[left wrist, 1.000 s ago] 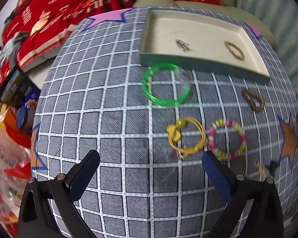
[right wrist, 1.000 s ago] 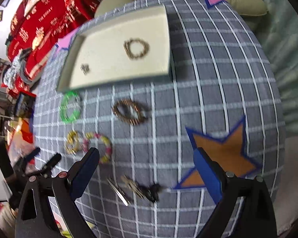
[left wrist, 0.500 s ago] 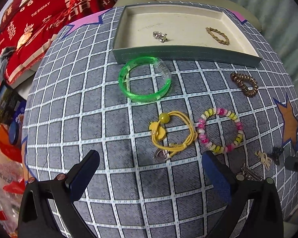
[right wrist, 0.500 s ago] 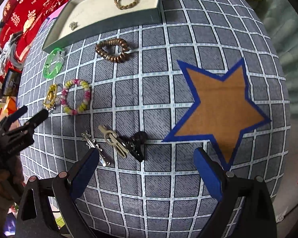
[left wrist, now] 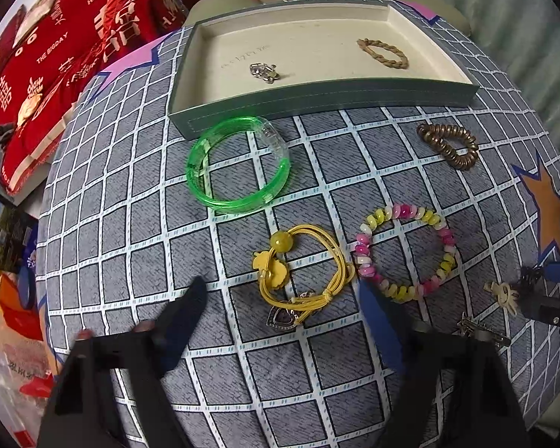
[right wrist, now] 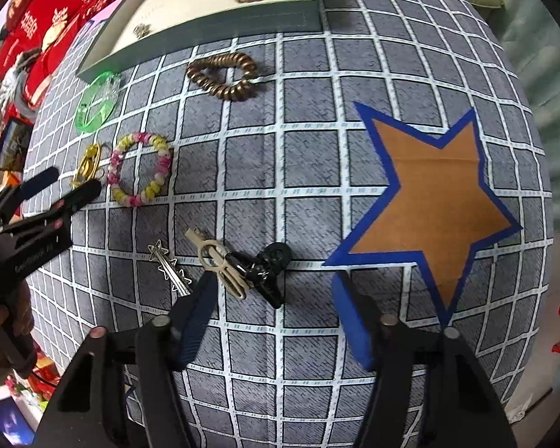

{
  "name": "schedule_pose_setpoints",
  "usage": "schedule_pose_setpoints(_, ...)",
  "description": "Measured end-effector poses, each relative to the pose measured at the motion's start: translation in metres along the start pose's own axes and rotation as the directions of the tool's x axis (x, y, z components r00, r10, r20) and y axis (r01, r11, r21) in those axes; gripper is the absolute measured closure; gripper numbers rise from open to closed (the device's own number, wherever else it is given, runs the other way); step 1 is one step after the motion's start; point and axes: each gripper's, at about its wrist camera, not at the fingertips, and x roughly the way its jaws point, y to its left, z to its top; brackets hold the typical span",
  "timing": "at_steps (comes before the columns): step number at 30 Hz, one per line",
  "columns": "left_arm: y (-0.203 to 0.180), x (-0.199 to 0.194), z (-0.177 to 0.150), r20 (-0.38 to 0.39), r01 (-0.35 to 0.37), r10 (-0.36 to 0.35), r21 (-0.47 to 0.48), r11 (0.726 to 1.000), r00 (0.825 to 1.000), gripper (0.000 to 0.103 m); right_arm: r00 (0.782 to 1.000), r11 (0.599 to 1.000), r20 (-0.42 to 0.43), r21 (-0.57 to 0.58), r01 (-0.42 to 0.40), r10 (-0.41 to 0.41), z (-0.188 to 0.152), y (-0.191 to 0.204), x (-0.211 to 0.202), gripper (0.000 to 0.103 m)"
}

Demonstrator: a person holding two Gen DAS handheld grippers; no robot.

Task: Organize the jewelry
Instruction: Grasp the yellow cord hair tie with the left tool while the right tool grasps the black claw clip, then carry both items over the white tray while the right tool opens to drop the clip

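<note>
Red cushions (left wrist: 56, 48) with gold lettering crowd the far left, off the checked grey cloth (left wrist: 130, 194). Left gripper (left wrist: 280, 298) hangs over the cloth's near part, jaws apart and just now narrowing, pads pressing on nothing; between them lies the yellow cord bracelet (left wrist: 302, 265) with its bead and a small dark heart charm (left wrist: 282, 317). Just beyond, the clear green bangle (left wrist: 239, 164) sits close against the front wall of the shallow grey tray (left wrist: 317, 102); whether it touches I cannot tell. Inside the tray: a small silver piece (left wrist: 263, 72) left of centre, a twisted brown bracelet (left wrist: 382, 53) to the right. Pink-and-yellow bead bracelet (left wrist: 405, 252) lies right beside the yellow cord one. Bronze coil hair tie (left wrist: 450, 143) rests farther right, near the tray's corner. Right gripper (right wrist: 276, 300) points down at a cluster of clips: star-tipped silver pin (right wrist: 170, 265), beige clip (right wrist: 220, 265), black claw clip (right wrist: 268, 267), the last two overlapping. Its jaws too have just been narrowing, still clear of the clips, nothing gripped. Orange star (right wrist: 435, 196) edged in blue fills the cloth at far right.
</note>
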Motion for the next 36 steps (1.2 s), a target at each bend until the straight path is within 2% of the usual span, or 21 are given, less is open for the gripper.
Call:
schedule_pose_setpoints(6, 0.0, 0.002, 0.001, 0.001, 0.003, -0.003, 0.002, 1.0, 1.0, 0.022, 1.0, 0.999, 0.02, 0.038, -0.015, 0.014, 0.002, 0.0, -0.001, 0.044)
schedule_pose_setpoints(8, -0.001, 0.005, 0.002, -0.012, 0.007, -0.007, 0.006, 1.0, 1.0, 0.038, 1.0, 0.999, 0.011, 0.041, -0.014, 0.013, 0.002, 0.001, 0.003, 0.054)
schedule_pose_setpoints(9, -0.001, 0.007, 0.002, -0.018, 0.009, -0.009, 0.004, 1.0, 1.0, 0.04, 1.0, 0.999, 0.008, 0.044, -0.019, 0.019, 0.002, -0.002, 0.003, 0.065)
schedule_pose_setpoints(10, -0.002, 0.007, 0.002, -0.01, 0.02, -0.02, -0.002, 1.0, 1.0, 0.047, 1.0, 0.998, 0.01, 0.052, -0.023, 0.022, 0.002, -0.004, 0.003, 0.071)
schedule_pose_setpoints(11, -0.002, 0.006, 0.003, -0.009, 0.027, -0.027, -0.005, 1.0, 1.0, 0.06, 1.0, 0.998, 0.016, 0.057, -0.024, 0.023, 0.003, -0.005, 0.001, 0.072)
schedule_pose_setpoints(13, -0.001, 0.006, 0.003, -0.008, 0.034, -0.034, -0.006, 0.999, 0.999, 0.069, 0.999, 0.998, 0.029, 0.059, -0.026, 0.024, 0.002, -0.006, -0.001, 0.078)
schedule_pose_setpoints(14, 0.0, 0.005, 0.003, -0.006, 0.04, -0.04, -0.011, 0.999, 0.999, 0.074, 0.999, 0.998, 0.033, 0.06, -0.027, 0.025, 0.001, -0.007, -0.002, 0.078)
schedule_pose_setpoints(16, 0.004, 0.003, 0.003, -0.001, 0.059, -0.059, -0.029, 0.998, 0.998, 0.074, 0.999, 0.997, 0.038, 0.062, -0.035, 0.032, 0.0, -0.01, -0.006, 0.078)
schedule_pose_setpoints(18, 0.01, -0.001, 0.004, 0.005, 0.082, -0.081, -0.051, 0.995, 0.997, 0.085, 0.998, 0.997, 0.044, 0.07, -0.042, 0.039, 0.0, -0.012, -0.009, 0.078)
schedule_pose_setpoints(24, 0.026, -0.018, 0.002, 0.031, 0.151, -0.148, -0.132, 0.98, 0.988, 0.087, 0.996, 0.992, 0.063, 0.101, -0.071, 0.065, -0.004, -0.017, -0.018, 0.078)
schedule_pose_setpoints(30, 0.035, -0.033, -0.004, 0.054, 0.187, -0.18, -0.185, 0.965, 0.982, 0.087, 0.994, 0.991, 0.078, 0.102, -0.085, 0.077, -0.004, -0.026, -0.026, 0.078)
schedule_pose_setpoints(36, 0.043, -0.048, -0.007, 0.079, 0.225, -0.212, -0.221, 0.949, 0.974, 0.087, 0.992, 0.99, 0.086, 0.104, -0.097, 0.089, -0.001, -0.017, -0.028, 0.078)
